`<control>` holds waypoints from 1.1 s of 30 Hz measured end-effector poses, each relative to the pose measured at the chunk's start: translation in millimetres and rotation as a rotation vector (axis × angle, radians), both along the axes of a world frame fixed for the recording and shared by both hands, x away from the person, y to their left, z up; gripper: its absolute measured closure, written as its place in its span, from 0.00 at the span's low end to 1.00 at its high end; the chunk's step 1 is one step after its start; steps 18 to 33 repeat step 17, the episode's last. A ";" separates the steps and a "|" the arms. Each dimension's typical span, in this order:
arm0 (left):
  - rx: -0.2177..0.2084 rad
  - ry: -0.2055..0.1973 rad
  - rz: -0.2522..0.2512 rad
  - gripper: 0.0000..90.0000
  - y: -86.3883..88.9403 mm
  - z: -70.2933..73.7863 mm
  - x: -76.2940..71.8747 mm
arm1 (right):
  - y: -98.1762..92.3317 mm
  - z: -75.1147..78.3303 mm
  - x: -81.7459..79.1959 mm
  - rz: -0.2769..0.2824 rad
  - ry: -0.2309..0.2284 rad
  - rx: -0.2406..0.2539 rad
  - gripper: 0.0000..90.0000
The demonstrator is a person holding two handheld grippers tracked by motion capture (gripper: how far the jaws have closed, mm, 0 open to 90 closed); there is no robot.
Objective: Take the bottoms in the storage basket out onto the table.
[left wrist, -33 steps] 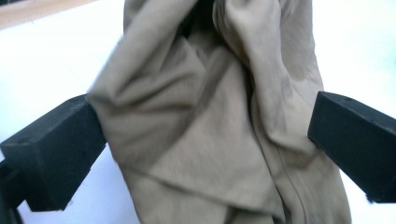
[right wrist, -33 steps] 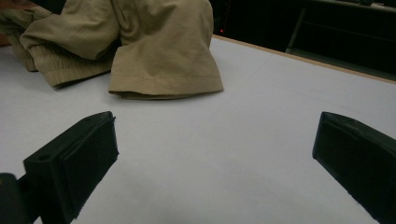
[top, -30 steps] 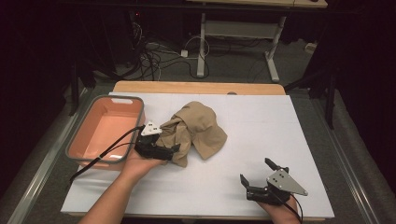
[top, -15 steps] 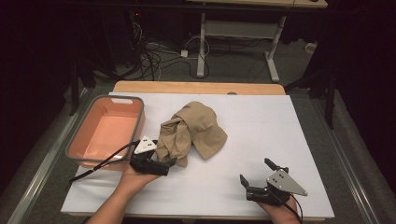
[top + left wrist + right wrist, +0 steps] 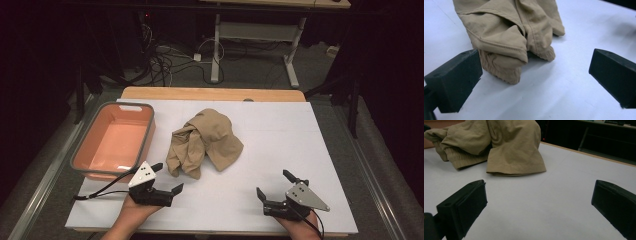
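the left gripper, low and left of centre in the high view, has its jaws spread wide with nothing between them. the right gripper, at lower right, gapes empty too. the crumpled tan garment lies mid-frame on the white table, near the left gripper, beside the salmon tub at left.

Garment top beyond frame edge

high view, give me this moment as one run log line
left claw: open, empty, near crumpled tan cloth garment | right claw: open, empty, on white table | orange rectangular plastic bin: empty
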State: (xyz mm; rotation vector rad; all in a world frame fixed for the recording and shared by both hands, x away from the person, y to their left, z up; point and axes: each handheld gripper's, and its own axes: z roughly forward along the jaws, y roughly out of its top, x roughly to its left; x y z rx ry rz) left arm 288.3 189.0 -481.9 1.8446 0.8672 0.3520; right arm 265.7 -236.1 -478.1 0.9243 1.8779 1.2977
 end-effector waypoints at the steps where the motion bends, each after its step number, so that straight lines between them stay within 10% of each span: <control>1: -0.009 -0.007 0.005 0.00 2.5 -0.1 -2.8 | 0.3 0.2 -0.6 0.002 -0.001 0.002 0.01; 9: -0.043 -0.067 0.031 0.00 10.0 -4.6 -13.6 | 1.8 3.7 -5.7 0.006 -0.024 0.015 0.01; 33: -0.036 -0.060 0.023 0.00 9.4 -7.2 -12.8 | 3.7 2.2 -3.1 0.004 -0.019 0.010 0.01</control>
